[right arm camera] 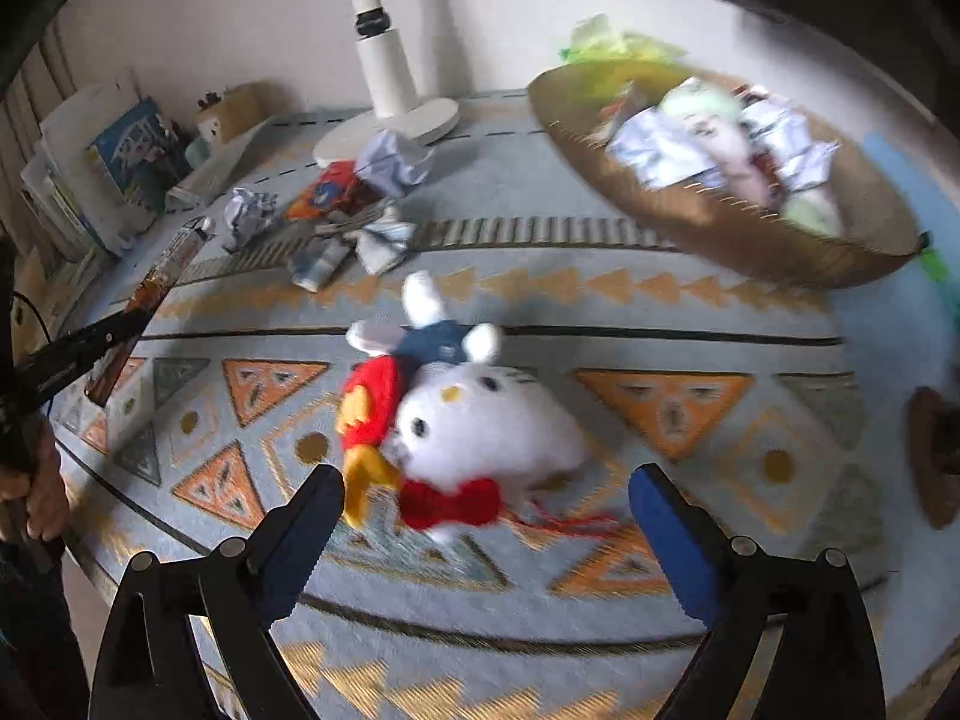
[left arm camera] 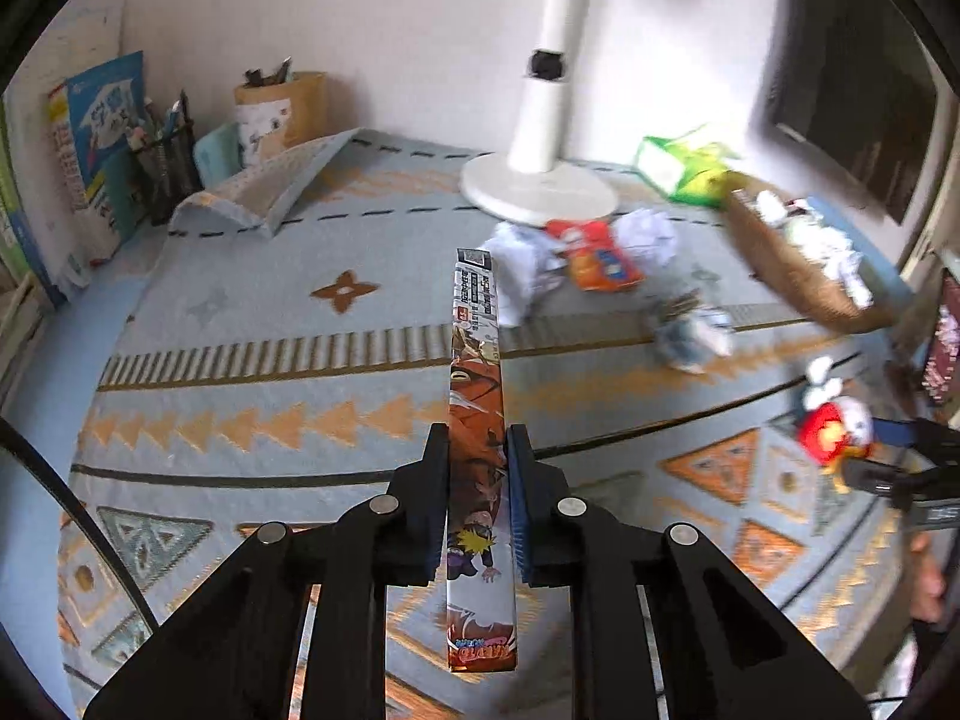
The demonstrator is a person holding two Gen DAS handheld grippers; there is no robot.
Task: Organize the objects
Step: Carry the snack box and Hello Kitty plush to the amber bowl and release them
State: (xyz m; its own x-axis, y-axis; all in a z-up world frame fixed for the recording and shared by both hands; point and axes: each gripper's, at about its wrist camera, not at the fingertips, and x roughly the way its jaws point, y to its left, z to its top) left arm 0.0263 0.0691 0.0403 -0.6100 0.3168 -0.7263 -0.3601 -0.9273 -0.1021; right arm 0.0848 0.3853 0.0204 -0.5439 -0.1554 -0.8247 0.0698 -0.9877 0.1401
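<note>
My left gripper (left arm camera: 478, 450) is shut on a thin comic book (left arm camera: 477, 354) with an orange cover, held edge-up above the patterned tablecloth (left arm camera: 270, 312). The right wrist view shows that book (right arm camera: 174, 264) at the far left, in the same grip. A white plush toy (right arm camera: 480, 414) with a red bow and blue outfit lies on the cloth. My right gripper (right arm camera: 486, 477) stands wide open just in front of the toy, its fingers on either side and not touching it. In the left wrist view the toy (left arm camera: 831, 420) lies at the right edge.
A woven basket (right arm camera: 720, 228) with crumpled paper and soft things sits at the back right. Crumpled paper (right arm camera: 393, 162), a snack packet (right arm camera: 324, 195) and scraps lie by the white lamp base (right arm camera: 420, 117). Books (left arm camera: 102, 150) and a pen holder (left arm camera: 165, 162) line the back left.
</note>
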